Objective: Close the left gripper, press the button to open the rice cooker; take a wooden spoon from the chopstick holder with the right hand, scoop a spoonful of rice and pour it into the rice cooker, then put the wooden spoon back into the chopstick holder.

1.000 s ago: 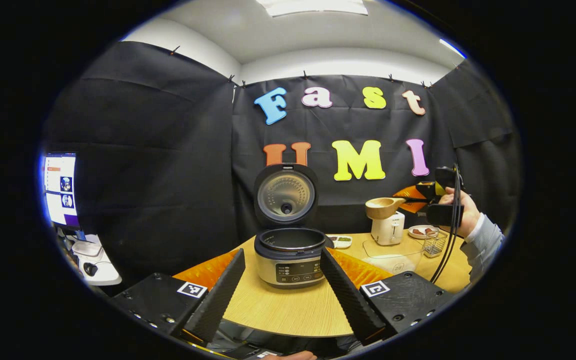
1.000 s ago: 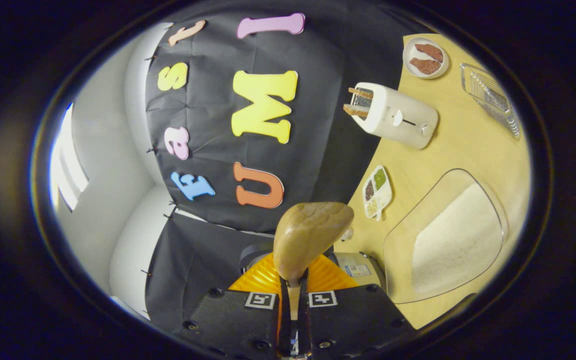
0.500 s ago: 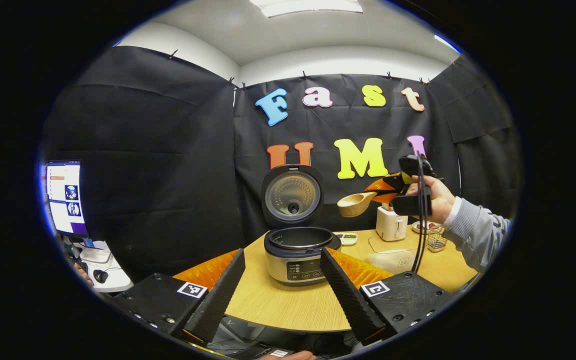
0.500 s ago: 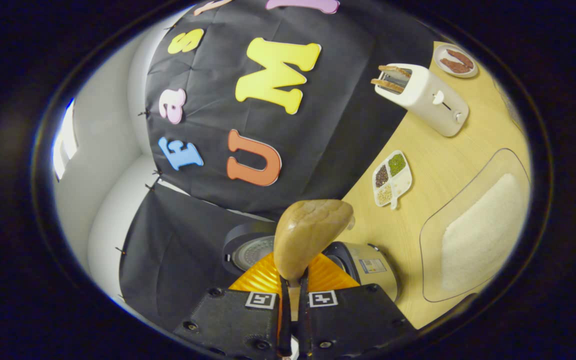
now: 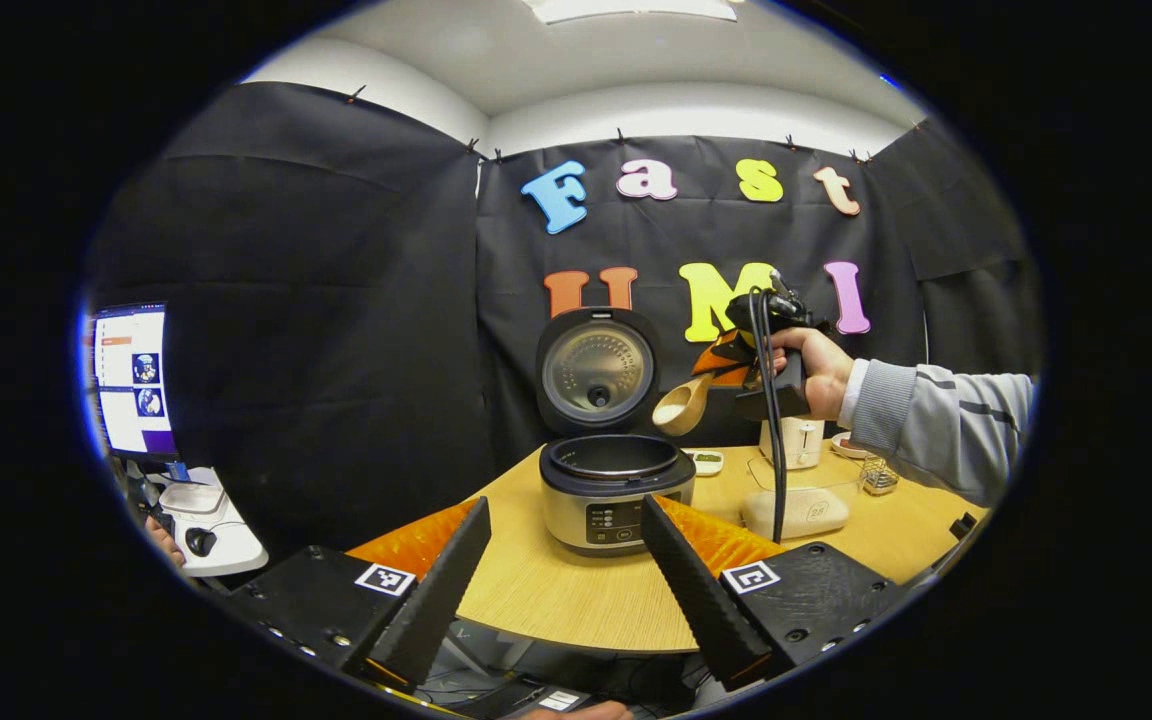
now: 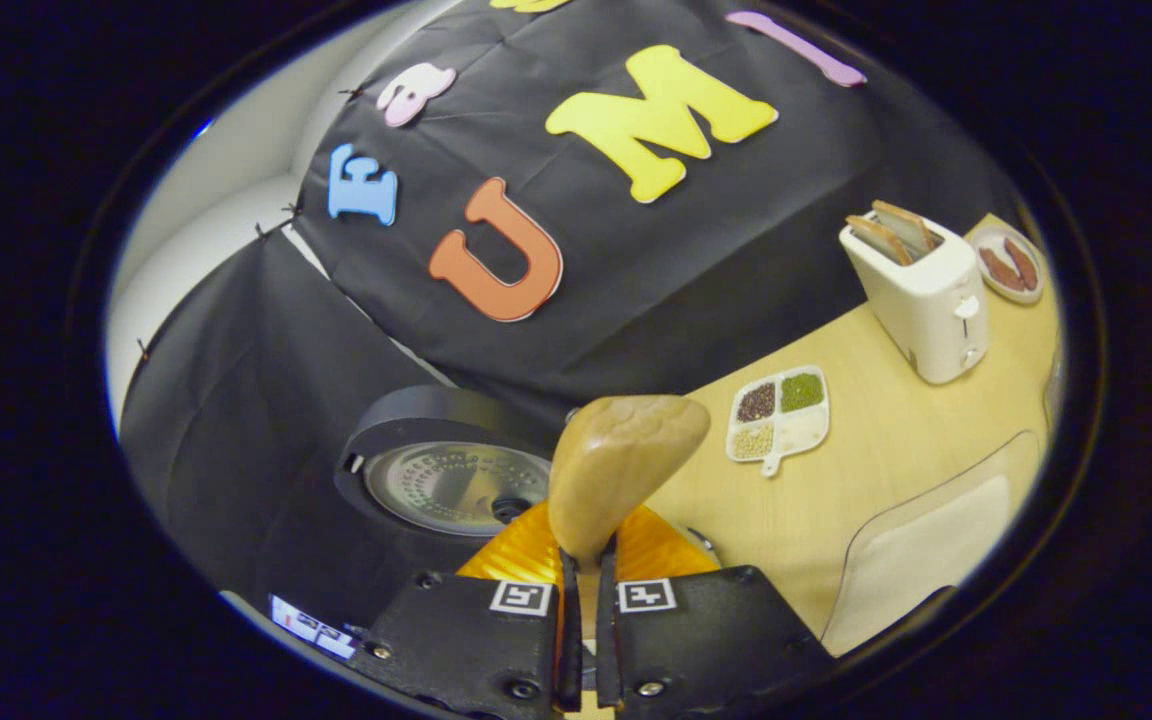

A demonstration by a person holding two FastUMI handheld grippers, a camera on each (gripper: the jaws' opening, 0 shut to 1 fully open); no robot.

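The rice cooker (image 5: 616,492) stands on the wooden table (image 5: 576,600) with its round lid (image 5: 596,370) raised and the pot uncovered. My left gripper (image 5: 566,503) is open, low before the cooker, with nothing between its fingers. A hand holds my right gripper (image 5: 728,368) above the cooker's right rim, shut on the handle of the wooden spoon (image 5: 681,408). The spoon's bowl tips down to the left with white rice in it. In the right gripper view the spoon (image 6: 626,460) sticks out from the right gripper (image 6: 586,565), with the lid (image 6: 451,485) beyond it.
A clear rice container (image 5: 796,505), a white toaster (image 5: 796,440) and a wire holder (image 5: 876,475) stand right of the cooker. A divided dish of grains (image 6: 779,415), toaster (image 6: 921,295) and small plate (image 6: 1011,265) sit along the back. A monitor (image 5: 131,380) is far left.
My right gripper has carried the spoon left from above the toaster to above the cooker's right rim and tilted its bowl downward. The left gripper has stayed open.
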